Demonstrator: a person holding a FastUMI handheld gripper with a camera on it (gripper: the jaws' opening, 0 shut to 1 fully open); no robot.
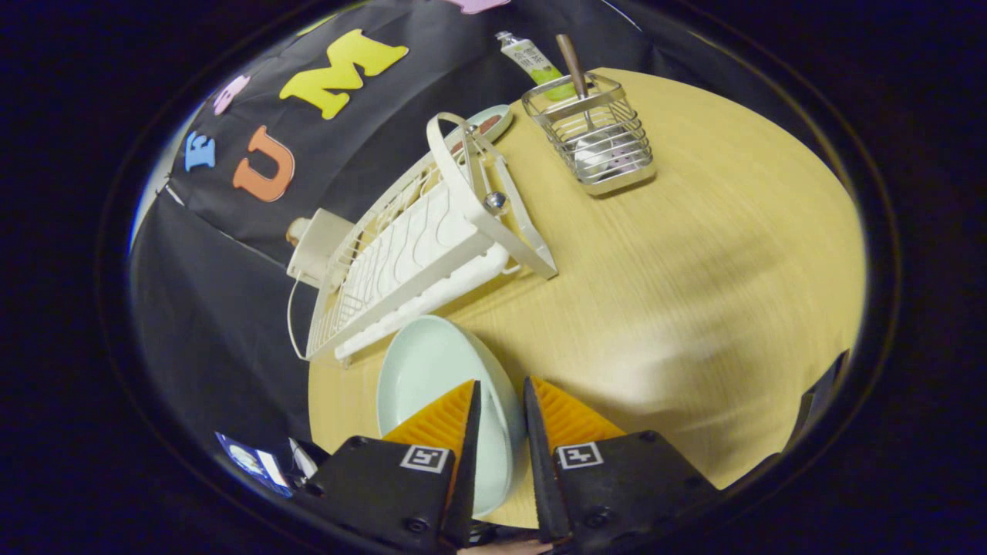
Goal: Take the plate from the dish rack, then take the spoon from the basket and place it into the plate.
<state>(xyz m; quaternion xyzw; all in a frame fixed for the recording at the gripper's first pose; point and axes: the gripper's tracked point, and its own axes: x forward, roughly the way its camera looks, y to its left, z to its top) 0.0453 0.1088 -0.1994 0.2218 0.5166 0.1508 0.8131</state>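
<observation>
- The surface [694, 254], a pale wood-grain tabletop, fills the centre and right of the frame and appears tilted; its bare right half is smeared by motion blur.
- A black cloth wall [208, 308] hangs behind the surface, covering the upper left and left of the frame.
- The dish rack [409, 254], white with a looped handle and a ribbed tray, lies along the surface's far edge, left of centre.
- The plate [432, 370], pale green and out of the rack, sits at lower centre just in front of the rack; its right rim stands between the gripper's fingers.
- The gripper [501, 412] at the bottom centre is narrowed to a slim gap, both fingers pressing the plate's rim.
- The basket [597, 139], a square wire one, stands at upper centre on the surface, well apart from the plate.
- The spoon [574, 69] stands in the basket, brown handle poking up.
- A small dish [493, 119] sits beyond the rack's far end.
- A green tube [532, 58] lies behind the basket.
- A cream box [316, 243] with a cord sits at the rack's left.
</observation>
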